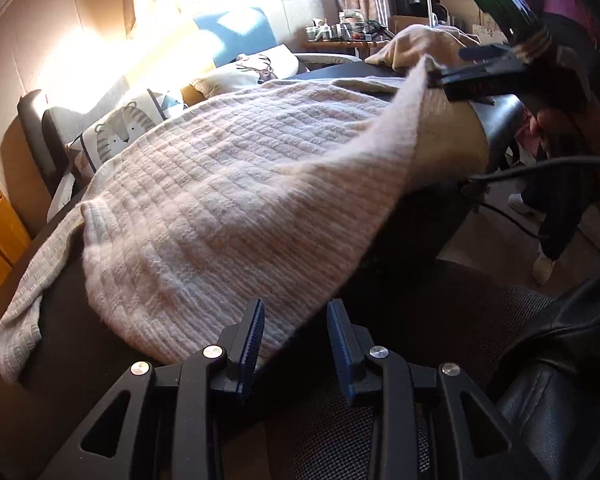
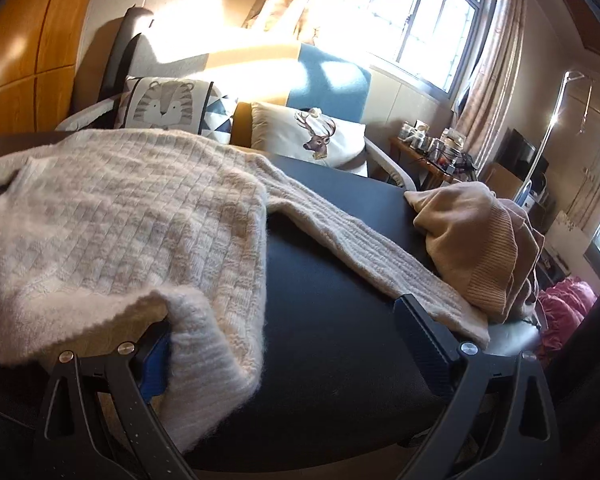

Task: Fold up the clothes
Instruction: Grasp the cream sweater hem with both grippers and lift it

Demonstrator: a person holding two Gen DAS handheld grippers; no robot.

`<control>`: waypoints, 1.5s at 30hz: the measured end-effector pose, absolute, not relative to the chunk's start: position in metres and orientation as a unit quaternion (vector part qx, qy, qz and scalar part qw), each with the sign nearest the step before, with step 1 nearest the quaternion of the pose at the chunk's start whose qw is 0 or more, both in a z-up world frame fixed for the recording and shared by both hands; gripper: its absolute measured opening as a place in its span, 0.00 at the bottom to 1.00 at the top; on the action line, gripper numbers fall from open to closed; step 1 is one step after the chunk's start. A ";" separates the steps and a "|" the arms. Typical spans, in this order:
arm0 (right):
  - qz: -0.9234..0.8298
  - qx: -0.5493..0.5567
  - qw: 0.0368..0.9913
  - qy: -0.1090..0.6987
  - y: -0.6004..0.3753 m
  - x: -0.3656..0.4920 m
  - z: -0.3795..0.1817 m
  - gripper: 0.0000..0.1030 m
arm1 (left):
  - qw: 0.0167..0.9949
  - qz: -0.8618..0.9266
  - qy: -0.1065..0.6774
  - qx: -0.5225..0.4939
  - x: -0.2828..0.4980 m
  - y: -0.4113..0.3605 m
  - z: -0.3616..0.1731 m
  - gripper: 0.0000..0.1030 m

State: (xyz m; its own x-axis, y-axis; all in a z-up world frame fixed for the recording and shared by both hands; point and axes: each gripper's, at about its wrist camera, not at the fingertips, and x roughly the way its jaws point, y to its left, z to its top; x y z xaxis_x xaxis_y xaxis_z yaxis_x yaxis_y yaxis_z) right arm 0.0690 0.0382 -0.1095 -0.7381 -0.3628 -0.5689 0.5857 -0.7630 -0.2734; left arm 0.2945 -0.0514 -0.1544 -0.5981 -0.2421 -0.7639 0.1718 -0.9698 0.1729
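Sweater is lying spread flat ahead, one sleeve stretched out; my right claw and left claw are gaping, holding nothing, folds lacking.

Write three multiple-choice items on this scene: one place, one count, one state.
1. Where does the tan garment lie?
A on a cushion
B on the dark table beside the sweater's sleeve
C on the floor

2. How many cushions bear an animal print?
A one
B two
C four

3. How do the right gripper fingers stand?
A wide open
B shut on the sleeve
C shut on nothing

Key:
1. B, it rests on the tabletop by the sleeve.
2. B, there is a tiger cushion and a deer cushion.
3. A, a broad gap between them shows the table.
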 end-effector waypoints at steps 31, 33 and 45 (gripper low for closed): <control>-0.893 0.295 0.290 0.180 0.040 0.032 -0.106 0.96 | 0.369 -0.857 -0.028 0.357 0.275 -0.153 -0.122 0.34; -0.883 0.309 0.302 0.184 0.043 0.035 -0.114 0.96 | 0.375 -0.853 -0.019 0.362 0.277 -0.156 -0.123 0.34; -0.853 0.309 0.349 0.232 0.047 0.058 -0.121 0.19 | 0.388 -0.858 -0.055 0.333 0.302 -0.147 -0.088 0.34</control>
